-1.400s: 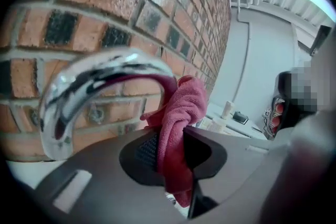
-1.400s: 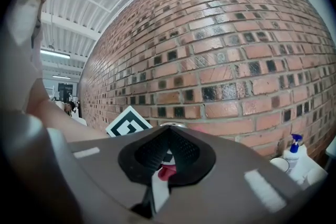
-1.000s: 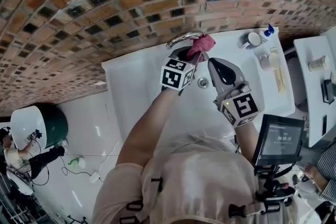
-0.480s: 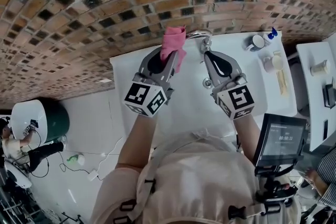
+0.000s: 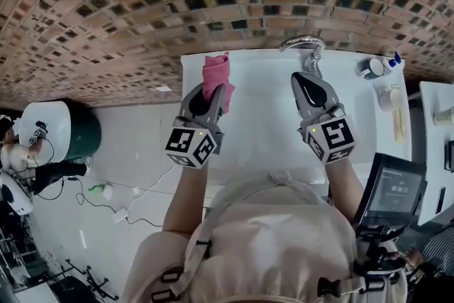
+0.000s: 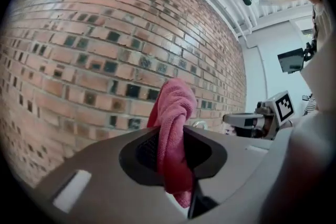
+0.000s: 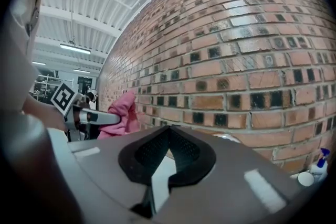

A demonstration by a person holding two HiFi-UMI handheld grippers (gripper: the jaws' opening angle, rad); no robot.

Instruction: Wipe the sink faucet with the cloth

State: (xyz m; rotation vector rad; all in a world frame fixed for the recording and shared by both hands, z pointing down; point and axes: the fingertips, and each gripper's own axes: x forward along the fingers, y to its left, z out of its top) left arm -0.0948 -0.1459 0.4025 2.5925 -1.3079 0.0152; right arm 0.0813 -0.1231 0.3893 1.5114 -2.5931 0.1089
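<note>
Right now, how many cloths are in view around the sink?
1. The pink cloth is clamped in the left gripper, held over the left end of the sink, apart from the faucet. No other shows, though the person's body hides the sink's near edge.

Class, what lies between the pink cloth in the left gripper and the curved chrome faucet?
Only bare white sink top separates pink cloth and chrome faucet, shown in the head view.

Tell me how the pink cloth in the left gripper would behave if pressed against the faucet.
Probably floppy: the pink cloth folds and droops below the left gripper. Likely light and grippy: its looped weave sits bunched in a narrow pinch. It should mould around the curved faucet.
</note>
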